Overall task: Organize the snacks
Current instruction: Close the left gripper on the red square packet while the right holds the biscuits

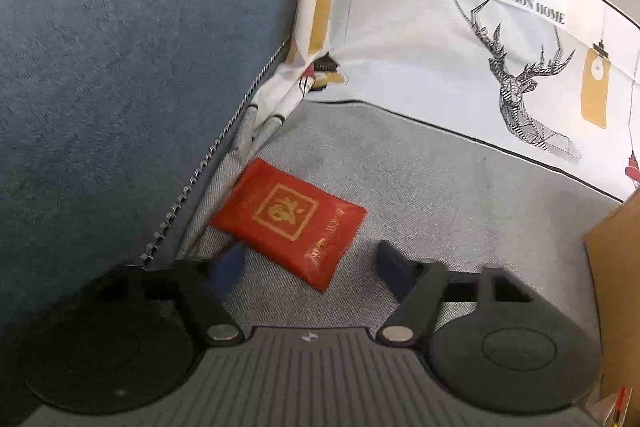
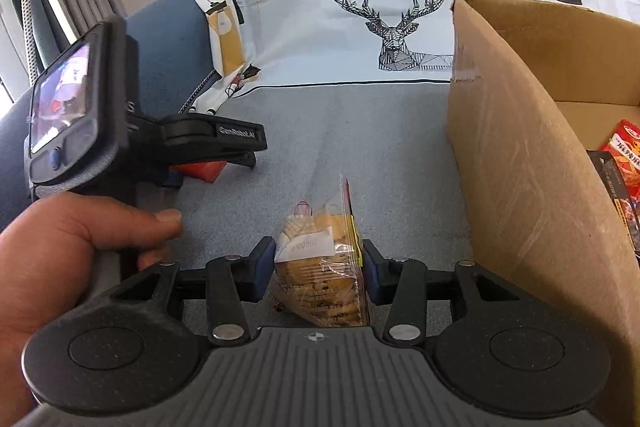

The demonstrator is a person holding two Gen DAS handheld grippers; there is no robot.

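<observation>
Your right gripper (image 2: pixel 318 269) has its blue pads (image 2: pixel 265 267) closed against both sides of a clear cookie packet (image 2: pixel 320 267), so that packet is in hand. Judge it light and crinkly, with brittle cookies inside: hold it across the stacked middle as you do now, not by the thin sealed edge, and squeeze gently or they may crumble.

Just to the right of those fingers stands the cardboard box (image 2: pixel 520 155), open on top, with red snack packs (image 2: pixel 628 163) already inside.

Your left gripper (image 1: pixel 310 267) stands about half open around nothing. The red foil sachet (image 1: pixel 290 221) lies flat on the grey sofa seat (image 1: pixel 440 195), just ahead of the fingertips and reaching between them, its far end tucked near the blue cushion (image 1: pixel 120 67). It looks thin, limp and slick, so take it across its narrow width, pressing down into the soft seat.
</observation>
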